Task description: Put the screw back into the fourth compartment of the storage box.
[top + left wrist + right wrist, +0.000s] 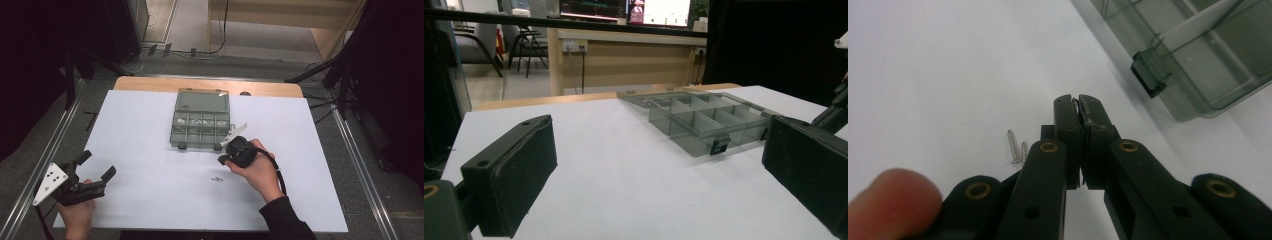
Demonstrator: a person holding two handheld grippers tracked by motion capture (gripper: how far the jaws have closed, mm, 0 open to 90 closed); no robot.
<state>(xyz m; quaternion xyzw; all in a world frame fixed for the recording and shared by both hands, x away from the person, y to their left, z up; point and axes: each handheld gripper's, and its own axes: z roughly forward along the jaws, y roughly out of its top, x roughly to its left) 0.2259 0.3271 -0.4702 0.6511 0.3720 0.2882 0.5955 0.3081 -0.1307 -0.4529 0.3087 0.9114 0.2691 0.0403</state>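
A clear grey compartment box (176,131) lies open mid-table, its lid (202,101) folded back; the box (719,131) also shows in the left gripper view. In the right gripper view its front corner and latch (1150,75) are at the upper right. Two small screws (1016,147) lie on the white sheet just left of my right gripper (1078,102), whose jaws are pressed together. A thin sliver sits at the tips; I cannot tell what it is. From above, the screws (216,179) lie just below my right gripper (221,160). My left gripper (97,164) rests open at the near left, nothing between its pads (511,175).
The white sheet (150,150) covers the table, with a wooden edge (150,84) at the far side. Metal rails (360,165) run along both sides. Some box compartments hold small pale parts (200,121). A desk and chairs stand beyond the table.
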